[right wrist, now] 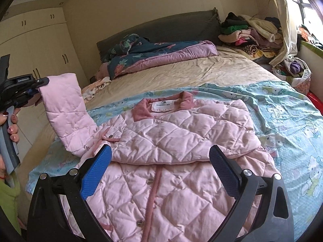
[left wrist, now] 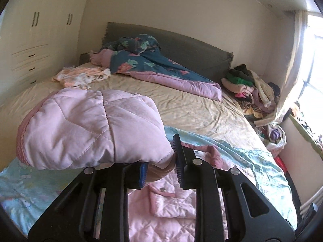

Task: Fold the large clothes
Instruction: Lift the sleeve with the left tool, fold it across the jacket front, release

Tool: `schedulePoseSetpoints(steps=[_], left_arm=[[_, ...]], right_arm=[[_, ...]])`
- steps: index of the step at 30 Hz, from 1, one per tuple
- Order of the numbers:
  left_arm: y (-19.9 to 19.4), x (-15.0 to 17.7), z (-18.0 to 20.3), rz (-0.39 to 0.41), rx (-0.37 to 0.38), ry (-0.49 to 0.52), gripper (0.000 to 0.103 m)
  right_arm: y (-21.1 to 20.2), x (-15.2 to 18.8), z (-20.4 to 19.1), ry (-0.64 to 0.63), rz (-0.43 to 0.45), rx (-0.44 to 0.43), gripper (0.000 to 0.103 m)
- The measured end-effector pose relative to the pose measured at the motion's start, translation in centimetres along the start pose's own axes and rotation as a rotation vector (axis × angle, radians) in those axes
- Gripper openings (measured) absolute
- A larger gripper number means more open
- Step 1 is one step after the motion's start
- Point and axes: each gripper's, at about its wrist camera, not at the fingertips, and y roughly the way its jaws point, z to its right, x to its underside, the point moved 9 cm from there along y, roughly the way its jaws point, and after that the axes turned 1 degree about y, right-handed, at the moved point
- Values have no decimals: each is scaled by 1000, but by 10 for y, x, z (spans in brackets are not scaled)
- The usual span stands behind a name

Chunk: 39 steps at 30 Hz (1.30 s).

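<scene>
Leftmost, white wardrobe [right wrist: 40,46] with dark handles, standing beyond and to the left of the left gripper [right wrist: 35,89].
Person's hand [right wrist: 12,125], painted nails, wrapped round the grey handle below that gripper; green sleeve [right wrist: 8,197] beneath it.
Left gripper: jaws closed tight on the cuff end of the sleeve [right wrist: 64,109] of the pink quilted jacket [right wrist: 161,161]. Sleeve lifted off the bed, rising from the jacket's shoulder up to the jaws. Seen from the left wrist, the same sleeve [left wrist: 90,129] bulges up and to the left of the blue pads [left wrist: 179,157], fabric pinched between them.
Jacket: front up, buttoned, flat on the light blue cartoon-print sheet [right wrist: 282,117], directly ahead of and beneath the right gripper [right wrist: 159,171]. Darker pink collar [right wrist: 169,104] with white label at the far end. Other sleeve folded across the chest.
Right gripper: jaws spread wide, blue pads either side of the jacket's midsection, nothing between them gripped; whether the tips touch the fabric cannot be told.
Beyond the jacket: beige bedsheet [right wrist: 201,70], dark teal floral quilt [right wrist: 151,54] with mauve lining, grey headboard [right wrist: 161,26].
Far right: heap of mixed clothes [right wrist: 252,32] by the curtained window [right wrist: 302,6].
</scene>
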Motion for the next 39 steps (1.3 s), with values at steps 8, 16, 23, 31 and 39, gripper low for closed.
schedulePoseSetpoints(steps=[8, 16, 23, 31, 39], left_arm=[[18, 15, 57, -25, 47, 77, 15], [41, 48, 109, -78, 102, 164, 15], [58, 84, 136, -137, 130, 229, 13], [73, 131, 152, -212, 148, 298, 11], [84, 174, 175, -252, 131, 438, 11]], right_arm=[[-8, 1, 36, 40, 22, 39, 97], [-11, 8, 74, 99, 19, 80, 96], [-7, 14, 95, 128, 7, 113, 97], [0, 21, 111, 147, -10, 144, 97], [-4, 22, 136, 192, -6, 176, 97]])
